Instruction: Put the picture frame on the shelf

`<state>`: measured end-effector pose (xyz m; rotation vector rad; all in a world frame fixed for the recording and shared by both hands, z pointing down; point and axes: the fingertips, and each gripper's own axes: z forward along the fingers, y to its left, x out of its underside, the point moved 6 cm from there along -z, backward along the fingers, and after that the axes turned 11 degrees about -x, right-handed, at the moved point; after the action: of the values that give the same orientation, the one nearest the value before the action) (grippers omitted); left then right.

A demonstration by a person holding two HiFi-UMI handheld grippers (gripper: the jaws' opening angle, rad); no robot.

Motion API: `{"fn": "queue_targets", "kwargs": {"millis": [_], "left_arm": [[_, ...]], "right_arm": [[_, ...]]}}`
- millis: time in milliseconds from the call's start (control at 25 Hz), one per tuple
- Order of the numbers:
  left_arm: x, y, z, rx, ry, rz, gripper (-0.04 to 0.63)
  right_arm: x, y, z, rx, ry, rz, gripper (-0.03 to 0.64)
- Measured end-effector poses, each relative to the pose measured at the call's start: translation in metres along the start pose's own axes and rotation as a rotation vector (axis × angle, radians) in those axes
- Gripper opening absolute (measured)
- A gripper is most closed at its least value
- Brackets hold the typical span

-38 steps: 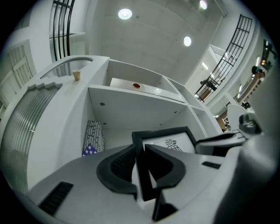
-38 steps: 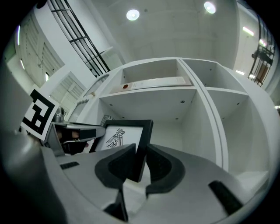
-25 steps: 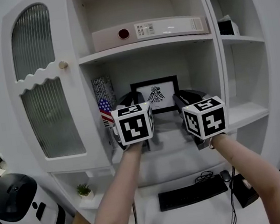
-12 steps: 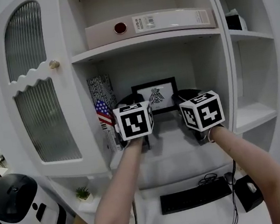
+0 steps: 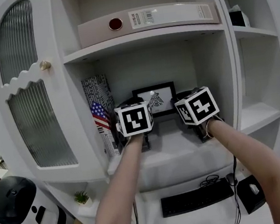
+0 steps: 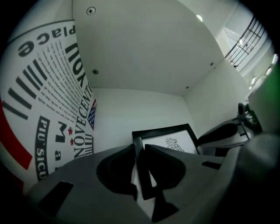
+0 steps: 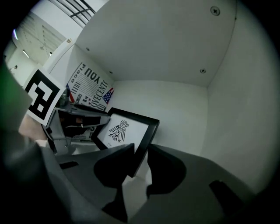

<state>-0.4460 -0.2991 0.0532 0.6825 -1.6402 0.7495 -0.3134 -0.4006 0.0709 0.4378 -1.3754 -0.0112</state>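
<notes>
**Middle shelf (image 5: 171,142) of a smooth, white-painted cabinet, seen from your head camera and along both grippers.** The picture frame (image 5: 155,99) is a flat rectangle with a narrow black moulding. It holds a white sheet printed with a small dark bird-like emblem. It stands near the shelf's back edge, about midway between the two side walls.

Your left gripper (image 6: 139,149) has its dark, rounded jaws drawn narrow onto the frame's left moulding. Your right gripper (image 7: 141,148) has just been opening its jaws. The frame's right moulding stands between them, with a gap beside the outer jaw.

In the head view each marker cube (image 5: 134,119) covers the jaws behind it and hides the frame's lower corners. You cannot tell whether the frame's bottom edge rests on the shelf board.

At the shelf's left edge stands a tall printed box (image 5: 98,109), white with black lettering and a stars-and-stripes patch. Its lower right part is hidden behind the left cube.

The shelf above holds a pale binder (image 5: 147,19) lying flat, with a round dark-red ring on its spine. Left of the compartment, a door (image 5: 30,124) has ribbed glass panes, a wavy rail and a small round knob (image 5: 45,65).
</notes>
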Motion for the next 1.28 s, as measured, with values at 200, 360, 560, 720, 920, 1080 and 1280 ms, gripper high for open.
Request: {"fn": "queue_targets", "kwargs": {"millis": [200,360,560,720,920,1080,1280], "left_arm": [[0.009,0.003,0.012,-0.002,0.045,0.005,0.067],[0.014,0.004,0.019,0.006,0.084,-0.009,0.066],[0.017,0.004,0.023,0.01,0.107,-0.019,0.066],[0.021,0.004,0.023,0.012,0.133,-0.025,0.066],[0.024,0.005,0.023,0.015,0.174,-0.031,0.066],[0.028,0.006,0.023,0.013,0.202,-0.038,0.066],[0.032,0.007,0.023,0.005,0.233,-0.038,0.066]], "right_arm": [[0.009,-0.003,0.016,-0.039,0.061,0.04,0.092],[0.013,-0.004,0.023,-0.063,0.098,0.062,0.094],[0.019,-0.006,0.029,-0.081,0.133,0.09,0.071],[0.021,-0.006,0.03,-0.079,0.146,0.089,0.071],[0.021,-0.006,0.029,-0.072,0.154,0.083,0.071],[0.021,-0.004,0.029,-0.07,0.169,0.058,0.071],[0.022,0.0,0.03,-0.072,0.209,0.021,0.069]]}}
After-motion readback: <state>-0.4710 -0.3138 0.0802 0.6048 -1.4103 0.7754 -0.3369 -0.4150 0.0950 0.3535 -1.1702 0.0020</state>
